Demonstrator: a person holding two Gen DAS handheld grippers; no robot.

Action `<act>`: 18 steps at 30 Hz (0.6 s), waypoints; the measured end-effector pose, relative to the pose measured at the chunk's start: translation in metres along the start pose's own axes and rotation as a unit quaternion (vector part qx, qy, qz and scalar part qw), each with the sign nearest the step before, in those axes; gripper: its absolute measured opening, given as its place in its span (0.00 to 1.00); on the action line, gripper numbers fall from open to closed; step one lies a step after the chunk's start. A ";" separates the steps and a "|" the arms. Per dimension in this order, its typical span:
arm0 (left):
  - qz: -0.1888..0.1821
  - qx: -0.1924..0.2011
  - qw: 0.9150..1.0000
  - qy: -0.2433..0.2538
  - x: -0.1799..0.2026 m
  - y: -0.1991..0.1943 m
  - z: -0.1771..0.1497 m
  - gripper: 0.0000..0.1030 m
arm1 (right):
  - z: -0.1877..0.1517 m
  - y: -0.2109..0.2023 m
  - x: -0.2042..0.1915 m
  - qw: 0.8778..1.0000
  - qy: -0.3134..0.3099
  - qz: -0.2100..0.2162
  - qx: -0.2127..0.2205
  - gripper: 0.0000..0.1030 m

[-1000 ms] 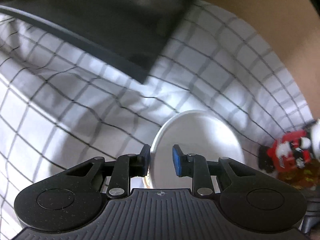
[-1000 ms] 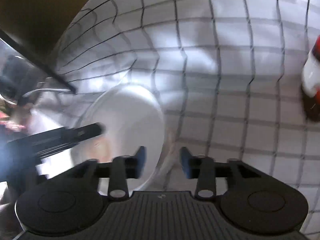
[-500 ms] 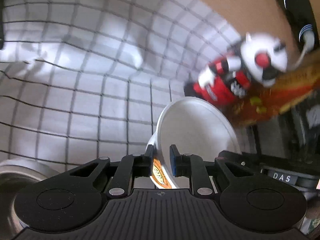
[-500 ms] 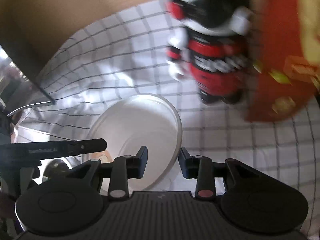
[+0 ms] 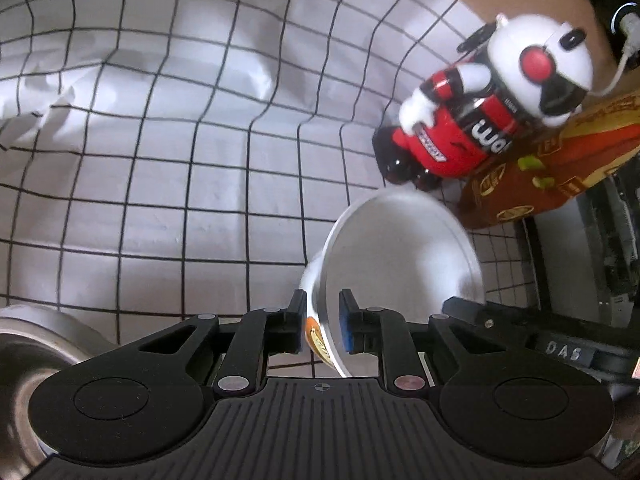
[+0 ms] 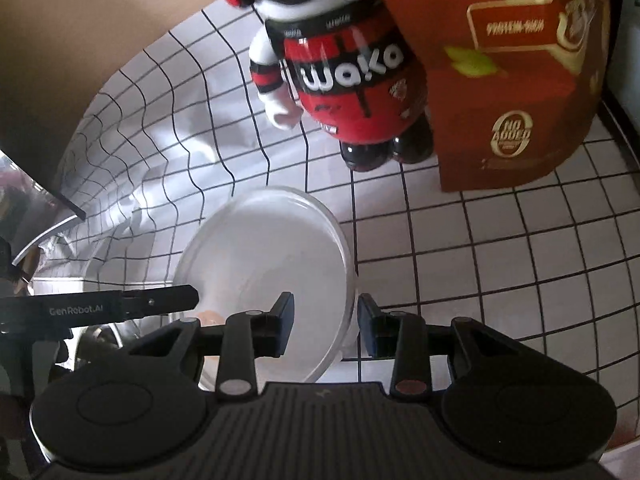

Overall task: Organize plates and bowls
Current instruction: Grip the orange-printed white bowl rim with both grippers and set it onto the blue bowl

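Note:
A white bowl (image 5: 400, 264) with an orange print on its outside hangs tilted above the checked cloth (image 5: 160, 184), held from two sides. My left gripper (image 5: 323, 320) is shut on its near rim, one pad inside and one outside. In the right wrist view the same bowl (image 6: 264, 248) shows its hollow, and my right gripper (image 6: 325, 322) is shut on its right rim. The left gripper's black finger (image 6: 132, 304) reaches the bowl's left rim there. A steel bowl (image 5: 24, 352) sits on the cloth at the lower left.
A red and white toy figure (image 6: 344, 68) and a red-brown carton (image 6: 512, 80) stand on the cloth just beyond the white bowl. The steel bowl (image 6: 100, 332) lies under the left gripper. A dark slab's edge (image 6: 44, 188) crosses the far left. Bare cloth (image 6: 500, 260) spreads right.
Both grippers have carried the white bowl across the cloth to the toy figure and carton. The left jaws narrowed onto the rim. The dark slab left the left view and the steel bowl entered.

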State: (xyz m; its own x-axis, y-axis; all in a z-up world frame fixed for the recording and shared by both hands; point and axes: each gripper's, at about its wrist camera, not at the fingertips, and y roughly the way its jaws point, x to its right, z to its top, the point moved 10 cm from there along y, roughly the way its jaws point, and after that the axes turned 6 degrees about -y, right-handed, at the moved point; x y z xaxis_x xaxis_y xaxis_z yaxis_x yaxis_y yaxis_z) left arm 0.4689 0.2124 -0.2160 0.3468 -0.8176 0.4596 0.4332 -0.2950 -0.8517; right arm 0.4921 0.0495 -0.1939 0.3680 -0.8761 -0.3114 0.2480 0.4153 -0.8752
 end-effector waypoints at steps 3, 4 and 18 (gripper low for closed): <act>0.010 -0.002 1.000 -0.008 0.000 0.017 0.001 0.29 | -0.004 0.014 -0.002 1.000 0.005 0.011 -0.019 0.35; 0.010 0.000 1.000 -0.015 -0.001 0.022 0.002 0.31 | -0.004 0.017 -0.002 1.000 0.008 0.011 -0.024 0.35; -0.068 0.053 0.996 -0.023 0.029 -0.048 0.004 0.26 | 0.012 -0.064 -0.031 0.995 -0.060 0.003 0.077 0.35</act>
State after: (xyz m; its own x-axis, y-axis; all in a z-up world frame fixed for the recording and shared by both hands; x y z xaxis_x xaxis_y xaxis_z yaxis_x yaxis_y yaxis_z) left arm 0.4616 0.2048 -0.1602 0.3155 -0.7494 0.5822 0.5631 -0.3460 -0.7504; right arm 0.4754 0.0531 -0.1237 0.4727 -0.8415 -0.2617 0.3761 0.4612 -0.8036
